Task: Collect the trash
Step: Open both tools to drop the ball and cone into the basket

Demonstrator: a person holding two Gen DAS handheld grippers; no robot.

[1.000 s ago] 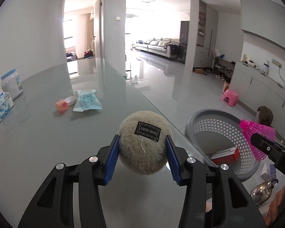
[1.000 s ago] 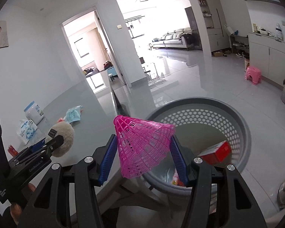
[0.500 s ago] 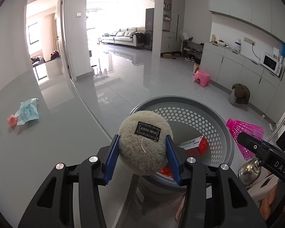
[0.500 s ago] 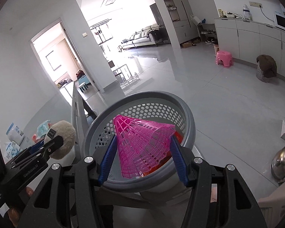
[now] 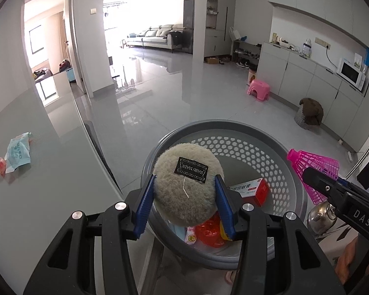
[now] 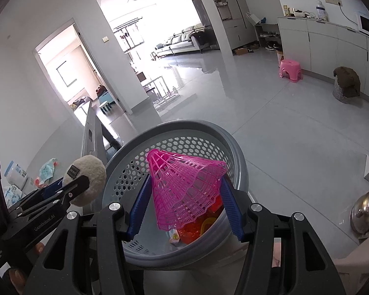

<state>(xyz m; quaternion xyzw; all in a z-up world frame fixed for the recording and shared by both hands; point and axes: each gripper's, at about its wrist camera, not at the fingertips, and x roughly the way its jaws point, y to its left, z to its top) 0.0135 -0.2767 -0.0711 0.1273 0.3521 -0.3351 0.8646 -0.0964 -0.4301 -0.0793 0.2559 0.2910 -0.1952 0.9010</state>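
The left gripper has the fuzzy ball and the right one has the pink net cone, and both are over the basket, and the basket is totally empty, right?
Not quite. The grey basket is not empty: the left wrist view shows a red and white box and red wrappers inside. The rest is right: the left gripper holds the fuzzy ball, the right gripper the pink net cone.
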